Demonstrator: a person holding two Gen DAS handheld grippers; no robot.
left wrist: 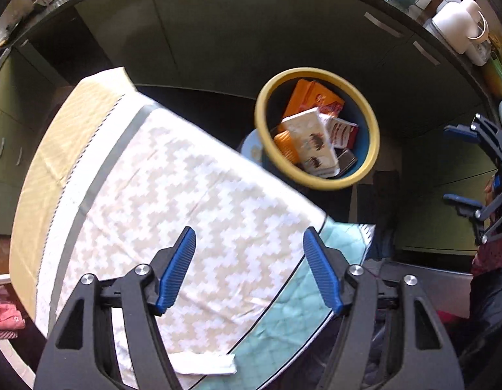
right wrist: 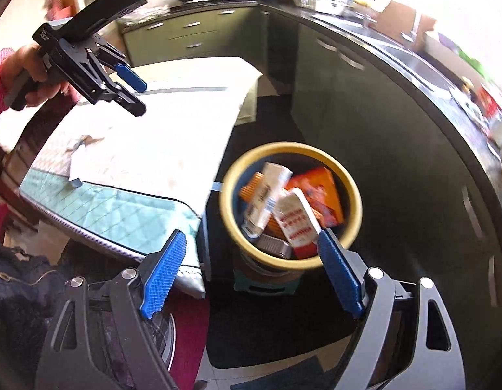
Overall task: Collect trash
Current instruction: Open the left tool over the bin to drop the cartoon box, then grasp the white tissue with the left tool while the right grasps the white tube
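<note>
Both grippers hang empty above the table and the filled bin.

The left gripper [left wrist: 249, 266] points down over the table [left wrist: 173, 195], which is covered with a white and beige patterned cloth and a light green mat [left wrist: 283, 325]; its blue fingers [left wrist: 178, 268] stand apart and nothing is between them. The right gripper [right wrist: 251, 273] also has its jaws spread wide and holds nothing. It looks down at the bin [right wrist: 348, 188], a dark blue bucket with a yellow rim that stands on the floor just beside the table's corner. Inside the bin lies the trash: an orange packet [right wrist: 319, 191], white cartons [right wrist: 296, 221] with red print and a smaller dark piece. A folded white tissue [left wrist: 205, 362] lies on the table near the left gripper. Green kitchen cabinets [left wrist: 218, 26] stand behind.
</note>
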